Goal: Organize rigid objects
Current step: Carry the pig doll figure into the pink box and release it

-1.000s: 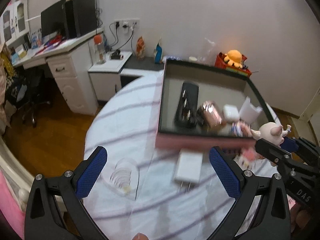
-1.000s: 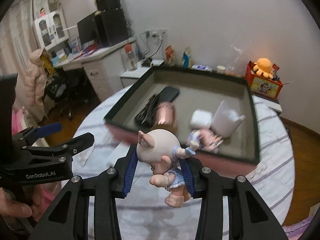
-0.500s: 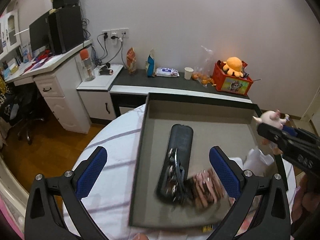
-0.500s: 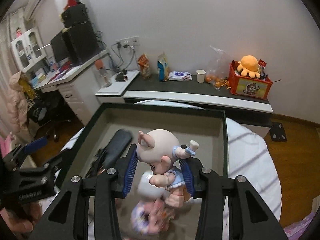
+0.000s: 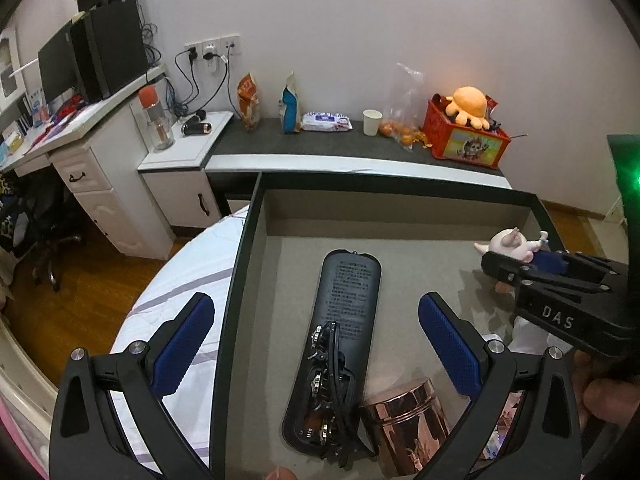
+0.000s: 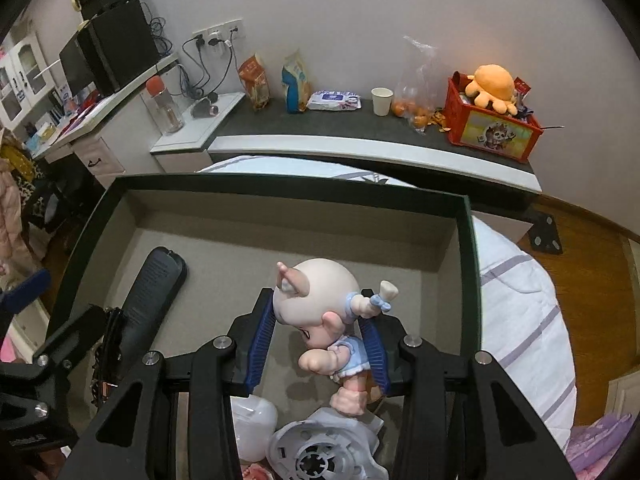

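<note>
right tongs: my right gripper [image 6: 318, 344] has its blue pads around the small pig-eared doll figurine in a pale blue dress [image 6: 320, 320]. Jaws are just starting to open; the figurine is between them, and the left pad looks barely clear of the head.
left tongs: my left gripper [image 5: 316, 344] has its pads wide apart with nothing between them. It hangs over the near-left part of the box.
task thing: the figurine is inside the shallow dark-rimmed cardboard box with grey lining [image 6: 466, 248], right half. Feet are low, near the white round plastic fan-like part [image 6: 320, 452]; I can't tell if they are down on the floor yet.
what changed: a second ago I had the figurine clamped tight, short of the box's near wall and over the striped white tablecloth [image 5: 176, 280]. Now both grippers are over the box interior and the right grip is easing.
already in box: long black remote control [image 5: 340, 320] with a tangle of black cord [image 5: 328, 392] on its near end, and a rose-gold faceted metal tin [image 5: 408, 424] beside it.
meaning: transport looks done; this reads as the release step.
risk: the figurine is top-heavy with a big head, so it may tip onto the fan part when freed.
next: finish opening, back out straight, clear the right wall.
</note>
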`<action>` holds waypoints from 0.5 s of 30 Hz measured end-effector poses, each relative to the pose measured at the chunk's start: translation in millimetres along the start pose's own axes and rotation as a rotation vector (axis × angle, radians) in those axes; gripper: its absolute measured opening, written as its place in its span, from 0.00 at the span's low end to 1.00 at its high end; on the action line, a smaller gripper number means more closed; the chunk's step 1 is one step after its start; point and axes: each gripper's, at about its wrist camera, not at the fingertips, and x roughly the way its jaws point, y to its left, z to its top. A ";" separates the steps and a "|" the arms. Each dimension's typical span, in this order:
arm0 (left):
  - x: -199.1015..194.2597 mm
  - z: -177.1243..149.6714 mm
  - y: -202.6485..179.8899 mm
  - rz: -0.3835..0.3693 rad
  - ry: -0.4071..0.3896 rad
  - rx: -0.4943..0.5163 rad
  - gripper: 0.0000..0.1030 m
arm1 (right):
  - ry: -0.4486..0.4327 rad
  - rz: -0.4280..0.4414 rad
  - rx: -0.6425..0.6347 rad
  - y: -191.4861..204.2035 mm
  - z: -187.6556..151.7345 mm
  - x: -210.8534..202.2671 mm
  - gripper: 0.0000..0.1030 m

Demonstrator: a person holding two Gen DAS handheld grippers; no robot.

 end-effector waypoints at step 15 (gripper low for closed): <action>-61.4 -12.9 6.9 -0.024 -0.076 -0.026 1.00 | -0.185 0.017 0.049 3.3 -17.2 -84.4 0.78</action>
